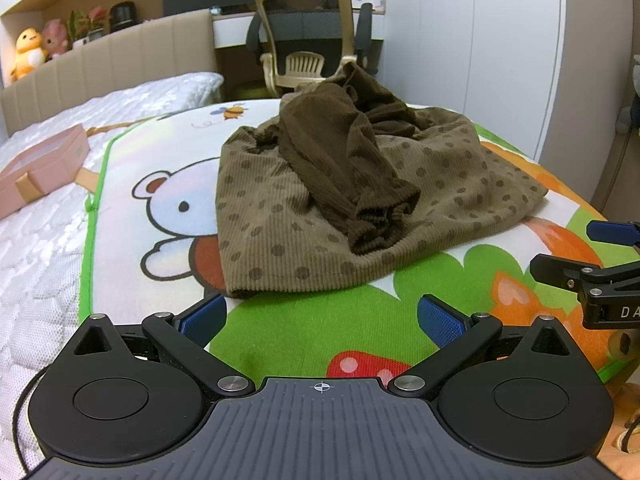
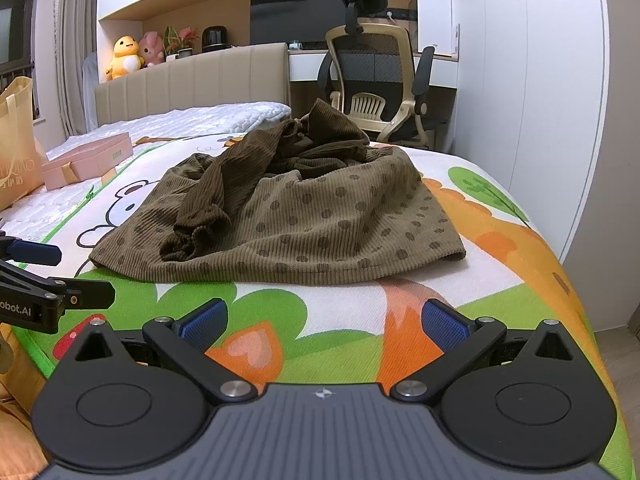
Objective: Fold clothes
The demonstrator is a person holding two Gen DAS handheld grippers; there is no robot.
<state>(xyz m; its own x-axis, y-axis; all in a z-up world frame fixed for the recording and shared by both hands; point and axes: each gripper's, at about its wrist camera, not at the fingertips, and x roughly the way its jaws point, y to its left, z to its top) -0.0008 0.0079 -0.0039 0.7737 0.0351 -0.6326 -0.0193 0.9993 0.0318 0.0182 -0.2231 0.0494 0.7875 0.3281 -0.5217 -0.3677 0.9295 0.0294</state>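
We see the brown corduroy garment [image 1: 360, 184] rumpled, unfolded, on the cartoon mat [image 1: 280, 340], both grippers [image 1: 320, 316] [image 2: 324, 320] near it, jaws apart, empty.

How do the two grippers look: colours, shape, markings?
Both match: the left gripper and right gripper have black linkage arms with silver pivot bolts, blue textured pads, round black discs and a ribbed grey body with a small crosshair mark. White lettering shows on each side.
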